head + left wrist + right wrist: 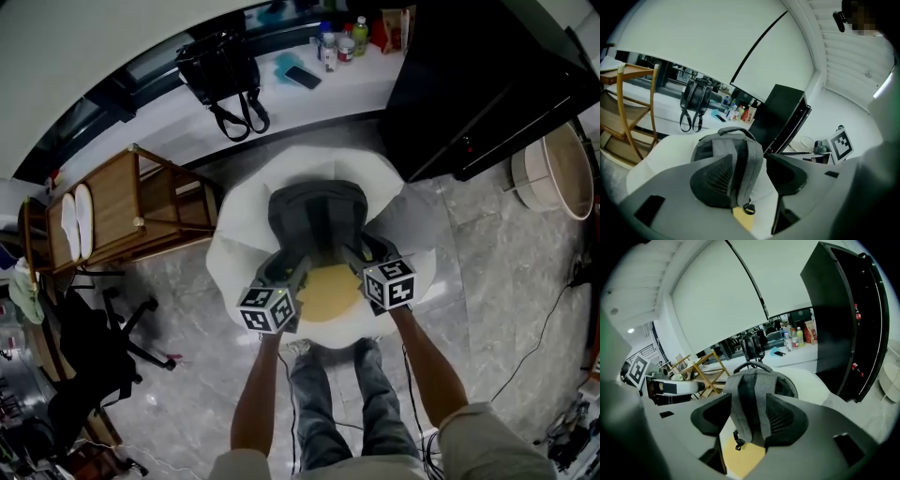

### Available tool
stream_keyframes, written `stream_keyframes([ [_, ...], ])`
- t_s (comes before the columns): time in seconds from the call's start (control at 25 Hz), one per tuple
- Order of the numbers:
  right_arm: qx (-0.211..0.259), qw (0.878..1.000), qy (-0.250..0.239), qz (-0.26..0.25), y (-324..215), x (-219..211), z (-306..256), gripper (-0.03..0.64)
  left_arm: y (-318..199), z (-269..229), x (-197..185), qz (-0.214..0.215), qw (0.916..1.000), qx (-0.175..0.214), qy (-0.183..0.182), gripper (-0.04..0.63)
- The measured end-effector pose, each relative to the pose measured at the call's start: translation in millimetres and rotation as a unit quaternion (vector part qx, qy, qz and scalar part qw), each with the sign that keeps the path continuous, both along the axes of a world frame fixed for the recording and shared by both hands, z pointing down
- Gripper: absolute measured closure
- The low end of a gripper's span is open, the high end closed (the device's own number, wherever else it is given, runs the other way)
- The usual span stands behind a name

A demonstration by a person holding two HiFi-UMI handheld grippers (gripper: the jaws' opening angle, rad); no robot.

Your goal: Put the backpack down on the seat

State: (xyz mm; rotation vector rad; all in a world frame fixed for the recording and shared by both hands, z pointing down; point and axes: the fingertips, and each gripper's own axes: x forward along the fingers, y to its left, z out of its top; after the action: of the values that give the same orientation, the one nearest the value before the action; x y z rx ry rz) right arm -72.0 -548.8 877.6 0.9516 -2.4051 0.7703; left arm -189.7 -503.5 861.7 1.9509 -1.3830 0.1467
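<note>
A grey backpack (pixel 317 211) stands on the yellow seat cushion (pixel 328 292) of a white armchair (pixel 242 239) and leans on its backrest. My left gripper (pixel 291 269) and right gripper (pixel 361 255) sit low in front of the pack, one at each shoulder strap. In the left gripper view the backpack (pixel 726 159) fills the middle, and the left gripper (pixel 752 178) stands open with a grey strap (pixel 747 171) loose between its pads. In the right gripper view the backpack (pixel 759 385) faces me, and the right gripper (pixel 749 420) is open around the other strap (pixel 743 413).
A black handbag (pixel 223 70), a phone and bottles (pixel 337 42) sit on the white ledge behind the chair. A wooden shelf (pixel 122 211) stands to the left, a black cabinet (pixel 478 84) to the right. A black office chair (pixel 84 356) is at lower left.
</note>
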Motion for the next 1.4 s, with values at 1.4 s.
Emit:
stream_keyframes([
  [1.4, 0.152, 0.986, -0.061, -0.012, 135, 105, -255, 0.589, 134, -243, 134, 0.004, 0.9828, 0.147, -0.111, 0.563],
])
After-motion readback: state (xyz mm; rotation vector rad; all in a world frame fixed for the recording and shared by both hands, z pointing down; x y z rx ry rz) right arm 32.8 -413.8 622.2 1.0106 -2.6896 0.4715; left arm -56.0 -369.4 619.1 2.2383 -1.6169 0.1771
